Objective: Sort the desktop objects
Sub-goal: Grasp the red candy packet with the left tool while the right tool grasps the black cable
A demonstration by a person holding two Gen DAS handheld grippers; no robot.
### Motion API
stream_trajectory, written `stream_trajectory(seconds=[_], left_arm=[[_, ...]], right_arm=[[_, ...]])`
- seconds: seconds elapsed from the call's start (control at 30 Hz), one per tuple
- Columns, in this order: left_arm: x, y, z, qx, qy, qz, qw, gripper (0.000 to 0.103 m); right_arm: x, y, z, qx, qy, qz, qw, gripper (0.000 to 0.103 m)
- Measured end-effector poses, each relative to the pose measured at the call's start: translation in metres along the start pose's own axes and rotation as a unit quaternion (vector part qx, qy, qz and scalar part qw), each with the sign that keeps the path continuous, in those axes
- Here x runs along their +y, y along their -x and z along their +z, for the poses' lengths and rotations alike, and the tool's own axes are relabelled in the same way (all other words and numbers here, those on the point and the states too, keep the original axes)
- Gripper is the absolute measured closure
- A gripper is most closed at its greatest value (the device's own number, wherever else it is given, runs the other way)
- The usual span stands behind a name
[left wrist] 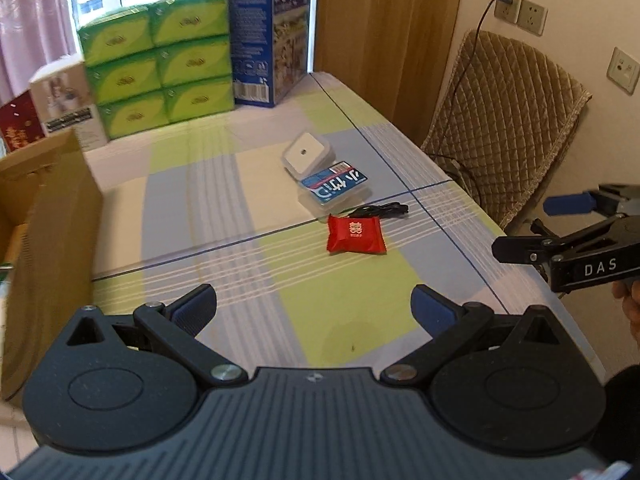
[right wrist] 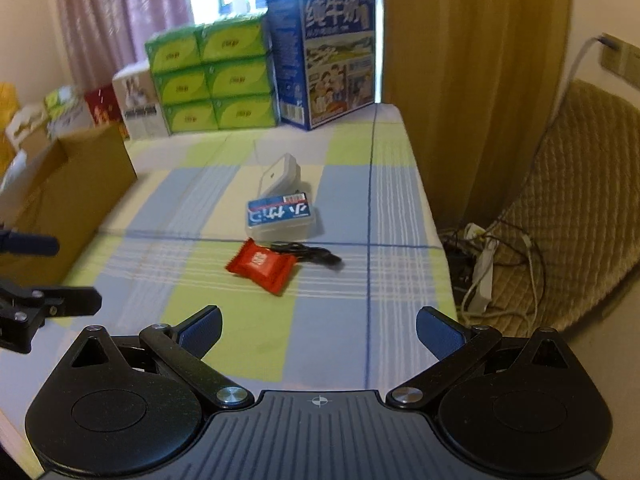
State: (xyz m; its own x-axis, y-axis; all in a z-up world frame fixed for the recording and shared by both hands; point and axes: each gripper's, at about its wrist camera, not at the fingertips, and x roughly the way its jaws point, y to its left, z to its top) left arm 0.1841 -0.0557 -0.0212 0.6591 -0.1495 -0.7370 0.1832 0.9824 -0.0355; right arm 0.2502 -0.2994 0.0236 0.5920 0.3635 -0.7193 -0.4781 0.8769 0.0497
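A: On the far left, an open cardboard box point(left wrist: 48, 216), likely the sorting bin, standing on the checked tablecloth point(left wrist: 248, 208). Behind it, stacked green tissue packs point(left wrist: 160, 64) and a blue milk carton point(left wrist: 272, 36), well clear of the work.

B: Nearer centre, left gripper point(left wrist: 314, 308) spread wide, nothing between the pads, hovering low over the cloth.

A: Ahead of it, the loose items clustered mid-table: white square case point(left wrist: 306, 156) farthest, clear box with blue label point(left wrist: 334, 190) touching it, black cable point(left wrist: 380, 211) just beside, red packet point(left wrist: 356, 235) closest.

B: Right gripper point(right wrist: 318, 332) likewise released and empty, aimed at the same cluster from the table's right edge.

A: Probably best to start with the red packet: nearest, apart from the boxes, only its far corner close to the cable.

B: Approach low and straight, pads straddling the short sides, closing gently since the wrapper looks soft and may slip or crumple.

A: Avoid snagging the cable on lift; then carry left toward the box.
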Motion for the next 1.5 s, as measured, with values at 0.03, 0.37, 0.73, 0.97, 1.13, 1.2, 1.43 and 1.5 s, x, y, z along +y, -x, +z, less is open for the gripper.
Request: stream_trajectory(seconds=[0.03,0.37,0.73,0.97,1.13,1.2,1.43,1.5], left_arm=[[-0.001,-0.009,0.002,0.002,0.001,-0.001,1.0000,0.001],[-0.017,-0.087,0.014,0.008,-0.013,-0.008,0.9998,0.001],[-0.025,-0.145,0.018,-0.005,-0.006,-0.021,0.9997,0.002],[-0.028,-0.171,0.021,-0.001,-0.025,-0.015,0.9996,0.002],[-0.024,-0.182,0.020,0.005,-0.029,-0.017,0.9994,0.011],[-0.022,-0.183,0.019,0.006,-0.032,-0.020,0.9993,0.017],[-0.014,-0.174,0.020,0.005,-0.052,-0.034,0.9981,0.055],[-0.010,-0.170,0.018,0.004,-0.053,-0.034,0.9980,0.059]], right_arm=[[-0.003,-0.007,0.002,0.003,0.011,0.001,1.000,0.003],[-0.026,-0.087,0.012,0.031,0.096,0.043,0.994,0.023],[-0.033,-0.145,0.024,0.039,0.184,0.079,0.979,0.045],[-0.046,-0.166,0.030,0.039,0.180,0.103,0.977,0.049],[-0.041,-0.175,0.031,0.030,0.201,0.127,0.971,0.050],[-0.037,-0.178,0.032,0.027,0.215,0.135,0.967,0.051],[-0.021,-0.184,0.035,0.033,0.223,0.158,0.961,0.082],[-0.015,-0.181,0.032,0.033,0.230,0.155,0.960,0.088]])
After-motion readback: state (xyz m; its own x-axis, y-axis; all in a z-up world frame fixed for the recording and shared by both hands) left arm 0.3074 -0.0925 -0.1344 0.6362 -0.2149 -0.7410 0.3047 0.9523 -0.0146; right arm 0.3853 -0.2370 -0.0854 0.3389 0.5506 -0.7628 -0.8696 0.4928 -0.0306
